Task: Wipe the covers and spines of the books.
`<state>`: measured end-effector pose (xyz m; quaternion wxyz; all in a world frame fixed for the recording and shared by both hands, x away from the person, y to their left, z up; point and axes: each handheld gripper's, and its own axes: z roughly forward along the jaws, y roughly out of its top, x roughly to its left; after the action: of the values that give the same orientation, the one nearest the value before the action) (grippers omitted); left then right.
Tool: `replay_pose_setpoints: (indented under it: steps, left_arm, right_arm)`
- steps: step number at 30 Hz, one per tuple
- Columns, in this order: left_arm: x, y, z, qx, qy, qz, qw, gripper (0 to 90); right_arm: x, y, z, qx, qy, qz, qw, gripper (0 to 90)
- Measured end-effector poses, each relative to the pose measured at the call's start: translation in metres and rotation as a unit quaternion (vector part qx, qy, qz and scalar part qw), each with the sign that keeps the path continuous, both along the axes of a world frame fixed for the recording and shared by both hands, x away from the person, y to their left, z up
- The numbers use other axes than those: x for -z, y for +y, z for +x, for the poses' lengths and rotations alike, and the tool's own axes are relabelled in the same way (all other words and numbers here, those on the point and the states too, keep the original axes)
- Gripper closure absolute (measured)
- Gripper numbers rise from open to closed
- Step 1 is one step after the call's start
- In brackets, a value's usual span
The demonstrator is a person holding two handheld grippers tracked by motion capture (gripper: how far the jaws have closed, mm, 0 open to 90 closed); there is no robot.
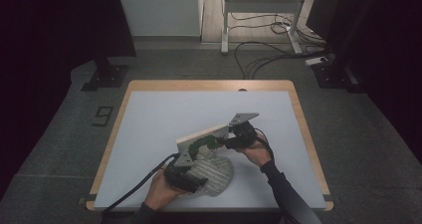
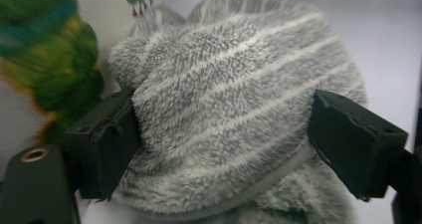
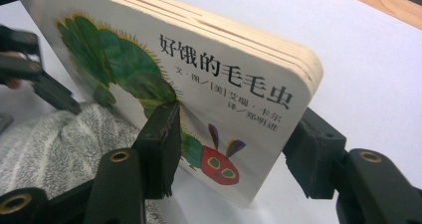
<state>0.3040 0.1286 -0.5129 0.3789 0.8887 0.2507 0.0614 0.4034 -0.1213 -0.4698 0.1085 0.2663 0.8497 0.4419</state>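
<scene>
While the person's left hand (image 1: 160,189) reached in at the near left of the white table (image 1: 149,134), the left gripper (image 1: 191,180) sat low over a fluffy grey cloth (image 1: 215,171). That cloth was soft pile with pale stripes and a smooth hem, heaped near the table's front edge. In the left gripper view its two black jaws stood apart on either side of the bunched cloth (image 2: 234,119); the left jaw seemed to touch the pile, though whether it pressed could not be told from the blurred picture, and the right jaw stood just clear.

Just right of the cloth and slightly farther back, a thick board book (image 1: 203,138) was held tilted above the table, its lower edge close over the cloth. Its pages showed as pale stacked layers at the edge. The white cover carried a green caterpillar with a red face, yellow-green eyes and purple feelers. Black Chinese writing on the book (image 3: 199,84) read 好饿的毛毛虫 in large characters, with two smaller lines beneath, apparently 文·图/[美]艾瑞·卡尔 and 译/郑明进.

Farther right, the right gripper (image 1: 233,140), in the person's right hand (image 1: 256,152), was clamped on the book's corner, one jaw on the cover and one behind.
</scene>
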Motion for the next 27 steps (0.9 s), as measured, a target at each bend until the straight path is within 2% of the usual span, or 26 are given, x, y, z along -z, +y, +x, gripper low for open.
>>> replay_pose_setpoints:
  steps: [5,8,10,14,16,21,27]
  left_arm:
    - [0.004,-0.001,0.0,0.008,0.004,0.0,1.0,24.9]
    - [0.005,-0.001,0.0,0.006,0.014,-0.002,0.9999,33.0]
    - [0.004,0.0,-0.001,0.006,0.018,0.0,0.9998,40.3]
    - [0.0,0.004,0.0,0.014,0.026,-0.001,0.9996,60.5]
    - [-0.002,0.006,-0.001,0.015,0.026,-0.003,0.9996,65.4]
    - [-0.014,0.012,-0.006,0.013,0.016,-0.002,0.9998,67.4]
    - [-0.034,0.031,-0.014,0.004,0.011,-0.003,0.9999,67.1]
  right_arm:
    - [0.0,0.001,0.0,0.001,0.001,-0.003,1.0,41.5]
    - [0.0,0.001,0.0,0.002,0.001,-0.003,1.0,41.5]
    - [0.0,0.001,-0.001,0.002,0.0,-0.002,1.0,41.5]
    - [0.0,0.0,-0.001,0.002,-0.001,-0.002,1.0,41.5]
    - [0.0,0.0,-0.002,0.001,-0.001,-0.004,1.0,41.5]
    - [0.0,0.0,-0.002,0.001,0.0,-0.004,1.0,41.5]
    - [0.0,0.0,-0.002,0.001,0.0,-0.005,1.0,41.5]
